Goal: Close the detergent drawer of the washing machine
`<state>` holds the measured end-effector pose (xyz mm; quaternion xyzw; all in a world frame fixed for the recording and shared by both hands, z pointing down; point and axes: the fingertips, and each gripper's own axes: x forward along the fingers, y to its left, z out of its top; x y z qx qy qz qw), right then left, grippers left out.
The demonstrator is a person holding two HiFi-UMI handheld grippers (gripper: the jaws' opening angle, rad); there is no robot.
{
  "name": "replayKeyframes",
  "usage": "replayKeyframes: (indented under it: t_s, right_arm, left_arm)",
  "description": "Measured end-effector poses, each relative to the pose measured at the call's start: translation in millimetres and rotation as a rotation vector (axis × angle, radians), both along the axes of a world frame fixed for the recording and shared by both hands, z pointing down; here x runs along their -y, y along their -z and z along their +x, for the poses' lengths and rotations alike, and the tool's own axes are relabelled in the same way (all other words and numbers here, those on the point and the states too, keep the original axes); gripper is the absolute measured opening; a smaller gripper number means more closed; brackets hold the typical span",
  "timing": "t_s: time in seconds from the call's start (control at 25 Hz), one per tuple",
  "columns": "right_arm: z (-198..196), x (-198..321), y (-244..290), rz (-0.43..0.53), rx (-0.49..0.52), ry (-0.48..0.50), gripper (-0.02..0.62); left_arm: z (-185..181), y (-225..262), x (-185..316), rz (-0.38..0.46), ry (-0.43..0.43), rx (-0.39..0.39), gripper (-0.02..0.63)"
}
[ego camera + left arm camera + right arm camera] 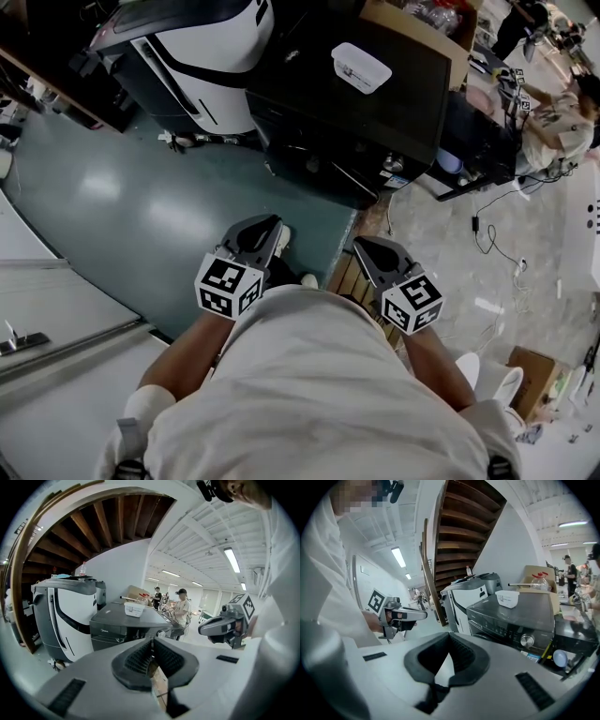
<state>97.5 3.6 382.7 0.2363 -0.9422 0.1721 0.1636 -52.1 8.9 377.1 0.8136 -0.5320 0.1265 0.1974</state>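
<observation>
The dark grey washing machine (356, 112) stands ahead of me with a white container (361, 66) on its lid. In the right gripper view its front panel (497, 625) with a round knob (527, 641) looks flush, and no drawer stands out from it. Both grippers hang close to my body, well short of the machine. My left gripper (267, 230) is shut with nothing between its pads (140, 656). The right gripper (367, 248) is shut and empty too. Each gripper shows in the other's view: the right gripper (211, 629) and the left gripper (419, 616).
A white and black machine (197, 56) stands left of the washer (122, 625), a cardboard box (422, 19) behind it. People (553, 112) work at a table on the right, with cables (487, 234) on the floor. A wooden staircase (454, 536) rises behind.
</observation>
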Motion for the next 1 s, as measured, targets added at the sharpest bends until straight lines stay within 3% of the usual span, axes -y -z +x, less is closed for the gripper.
replayKeyframes:
  t_s: [0.4,0.6,1.0]
  right_arm:
    - [5.0,-11.5,4.8,0.020,0.016,0.013,0.002]
    - [10.2,-12.4,6.6,0.026,0.026,0.010,0.002]
    - [13.5,-17.9,4.3,0.038,0.023,0.005,0.002]
  left_arm:
    - [22.4,0.0,-18.1,-0.024,-0.073,-0.129,-0.003]
    - [35.0,-0.1,-19.3,-0.008,-0.109,-0.081,-0.005]
    - [44.1,-6.2,-20.7,-0.014,-0.140,-0.065,-0.005]
